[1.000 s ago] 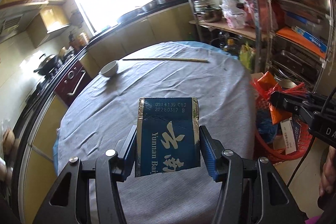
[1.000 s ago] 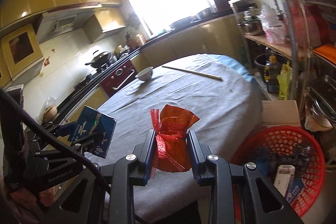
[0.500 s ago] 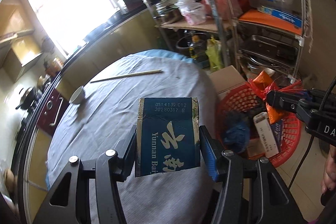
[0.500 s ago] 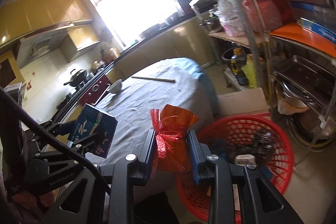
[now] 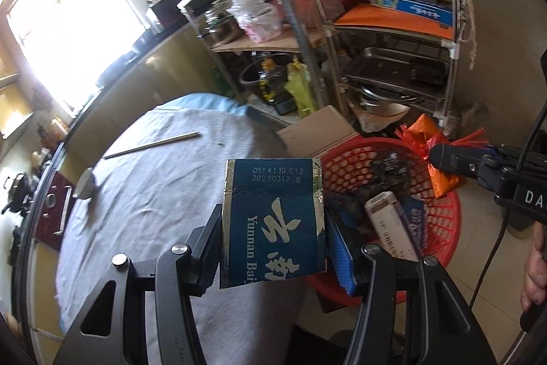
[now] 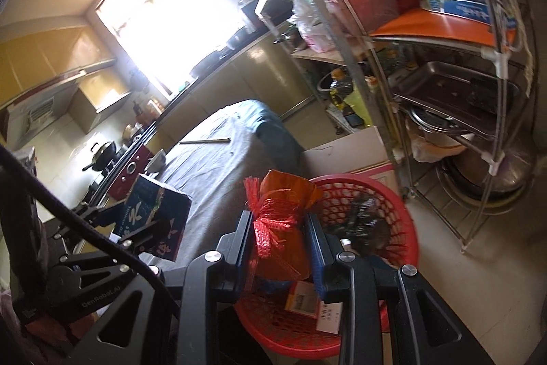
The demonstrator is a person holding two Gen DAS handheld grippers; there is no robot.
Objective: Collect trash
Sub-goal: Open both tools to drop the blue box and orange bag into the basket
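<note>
- While the left gripper (image 5: 273,228) clamps a blue box (image 5: 271,221) between its pads, the box stands upright in the left wrist view, printed face to the camera, over the counter's (image 5: 154,194) near edge.
- From the box, a red basket (image 5: 441,214) sits on the floor at about 3 o'clock, just beside the counter; its rim runs behind the box's right side.
- Inside the basket lie a white carton (image 5: 388,224), a blue packet and dark crumpled scraps.
- Gripped tight by the right gripper (image 6: 278,245), an orange bag (image 6: 283,228) wrapped in red netting hangs above the basket's near-left rim in the right wrist view.
- In the left wrist view that bag (image 5: 434,156) shows at 3 o'clock, above the basket's far right rim.
- On the counter, chopsticks (image 5: 150,144) lie at 11 o'clock from the box, and a small bowl (image 5: 85,183) sits at 9 o'clock near the counter's left edge.
- A cardboard box (image 5: 318,132) stands on the floor at the basket's 12 o'clock, before a metal rack (image 5: 393,57).
</note>
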